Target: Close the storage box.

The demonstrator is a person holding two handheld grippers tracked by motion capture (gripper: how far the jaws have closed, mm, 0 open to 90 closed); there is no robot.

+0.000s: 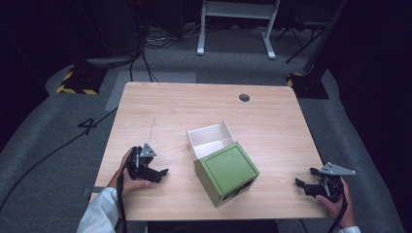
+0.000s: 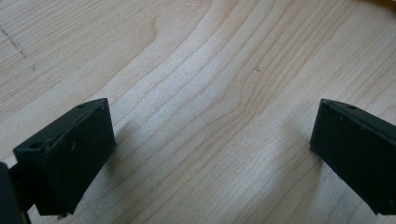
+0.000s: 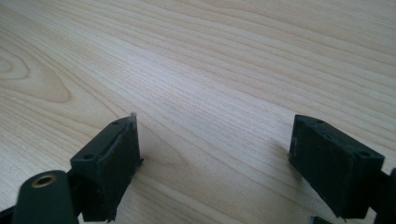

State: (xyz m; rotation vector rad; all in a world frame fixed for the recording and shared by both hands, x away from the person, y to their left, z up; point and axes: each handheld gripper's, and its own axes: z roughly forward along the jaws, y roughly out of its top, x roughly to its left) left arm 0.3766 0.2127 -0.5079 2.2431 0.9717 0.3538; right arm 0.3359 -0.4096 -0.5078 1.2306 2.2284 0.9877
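Nearest the lens in my left gripper view are my own two black jaws, spread wide apart with nothing but bare wood grain between them. My right gripper view reads the same: both black jaws stand well apart over plain light wood, holding nothing.

From the high view, the thing closest to my tongs is the green box (image 1: 227, 174), a cube-like carton sitting a little toward my side of the table's middle, turned at an angle so one corner points at me. Its front face has a dark slot along the lower edge. Just behind it and touching it is a white open tray (image 1: 210, 138), shallow, with low walls, its hollow facing up.

My left gripper (image 1: 158, 174) rests low on the table to the left of the green box, near it but clearly apart from it, its jaws pointing toward the box. My left hand (image 1: 127, 175) wraps the grip, a white sleeve (image 1: 99, 212) behind it. My right gripper (image 1: 307, 186) sits close to the right front corner of the table (image 1: 160, 104), well apart from the box, jaws aimed leftward, with my right hand (image 1: 340, 204) behind it.

Farther back on the wooden top is a small dark round hole (image 1: 244, 97). Beyond the table lie grey carpet (image 1: 58, 145), black cables (image 1: 160, 41) and a white frame's legs (image 1: 235, 26).
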